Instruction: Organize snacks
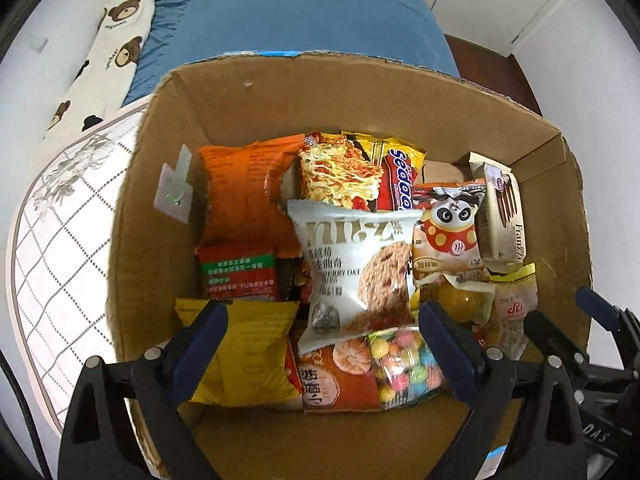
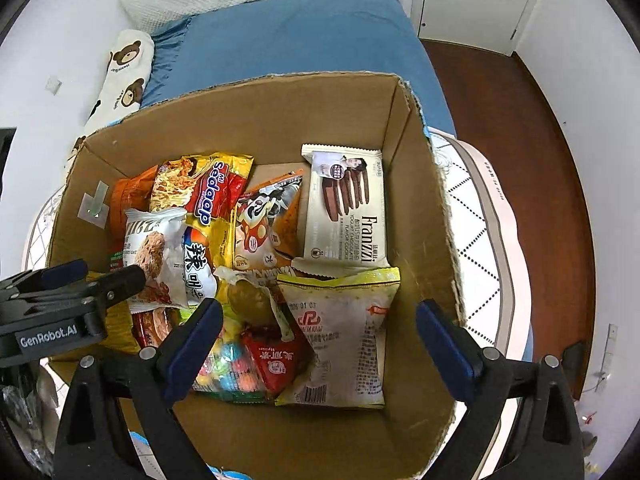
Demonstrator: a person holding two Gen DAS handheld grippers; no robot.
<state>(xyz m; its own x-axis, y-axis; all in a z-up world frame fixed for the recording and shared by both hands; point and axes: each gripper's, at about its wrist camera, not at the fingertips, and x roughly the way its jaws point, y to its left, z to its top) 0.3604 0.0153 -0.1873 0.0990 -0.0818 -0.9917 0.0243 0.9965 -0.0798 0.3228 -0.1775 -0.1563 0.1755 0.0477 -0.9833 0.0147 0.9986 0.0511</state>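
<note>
Both blue-padded grippers, left (image 1: 320,344) and right (image 2: 320,344), hang spread wide and hold nothing above an open brown cardboard box (image 2: 256,120) of snack packets. Readable labels: a cream "Franzzi" cookie pack (image 2: 346,208) and a red-yellow "Sedaap" noodle bag (image 2: 216,188).

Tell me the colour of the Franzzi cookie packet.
Cream-white with brown wafer pictures; clearest in the right wrist view.
</note>
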